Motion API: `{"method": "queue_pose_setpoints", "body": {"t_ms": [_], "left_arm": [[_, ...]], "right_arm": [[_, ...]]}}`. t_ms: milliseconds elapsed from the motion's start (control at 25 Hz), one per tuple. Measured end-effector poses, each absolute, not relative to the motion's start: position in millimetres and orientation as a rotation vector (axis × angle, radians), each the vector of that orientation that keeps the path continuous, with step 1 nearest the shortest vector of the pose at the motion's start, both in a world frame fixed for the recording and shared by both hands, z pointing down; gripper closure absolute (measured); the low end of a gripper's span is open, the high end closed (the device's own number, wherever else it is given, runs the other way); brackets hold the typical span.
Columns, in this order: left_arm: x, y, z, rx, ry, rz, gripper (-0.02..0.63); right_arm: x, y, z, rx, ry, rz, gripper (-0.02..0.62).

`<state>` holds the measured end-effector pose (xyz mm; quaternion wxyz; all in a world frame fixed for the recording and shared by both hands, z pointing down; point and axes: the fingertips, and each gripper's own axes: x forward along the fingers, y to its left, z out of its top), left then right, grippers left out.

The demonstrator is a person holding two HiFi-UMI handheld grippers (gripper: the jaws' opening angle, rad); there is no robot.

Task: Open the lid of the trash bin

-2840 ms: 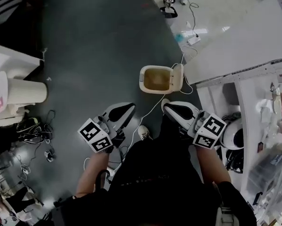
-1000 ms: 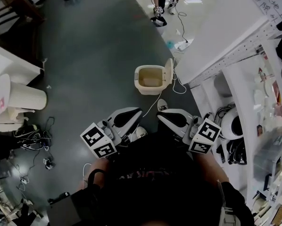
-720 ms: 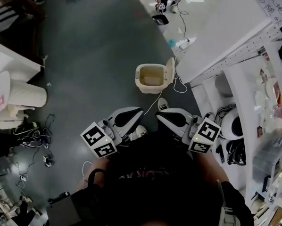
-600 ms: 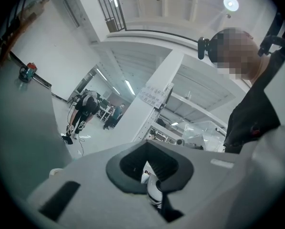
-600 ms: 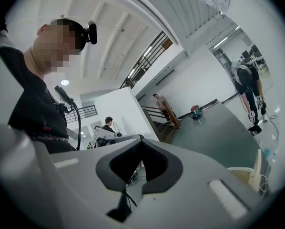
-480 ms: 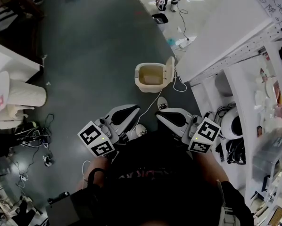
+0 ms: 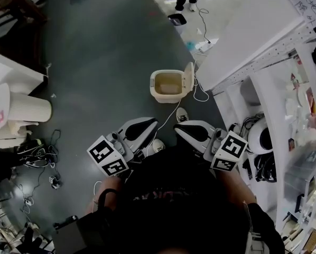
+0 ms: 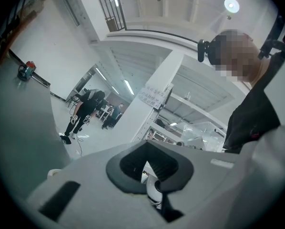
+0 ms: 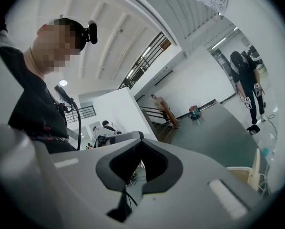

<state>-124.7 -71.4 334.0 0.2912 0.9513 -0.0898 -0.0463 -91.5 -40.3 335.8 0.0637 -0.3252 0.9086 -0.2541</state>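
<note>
No legible text or numbers.

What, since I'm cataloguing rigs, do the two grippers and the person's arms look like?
The two match. The left gripper and right gripper each have a white, tapered shell with a black hollow on top. Each carries a cube of black-and-white square markers at the rear. The person wears a black short-sleeved top.

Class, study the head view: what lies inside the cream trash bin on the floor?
The trash bin stands with its lid raised. Inside shows only a tan surface; no separate item can be made out. The near wall covers the nearest part.
</note>
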Motion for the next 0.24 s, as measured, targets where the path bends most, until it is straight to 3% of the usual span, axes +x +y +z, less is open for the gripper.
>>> {"method": "queue_pose_setpoints", "body": {"t_ms": [240], "left_arm": [[-124.4, -75.3, 328.5, 2.536, -0.237, -0.14, 0.604]], "right_arm": [[-90.6, -40.1, 334.8, -0.985, 2.74, -0.77, 0.589]]}}
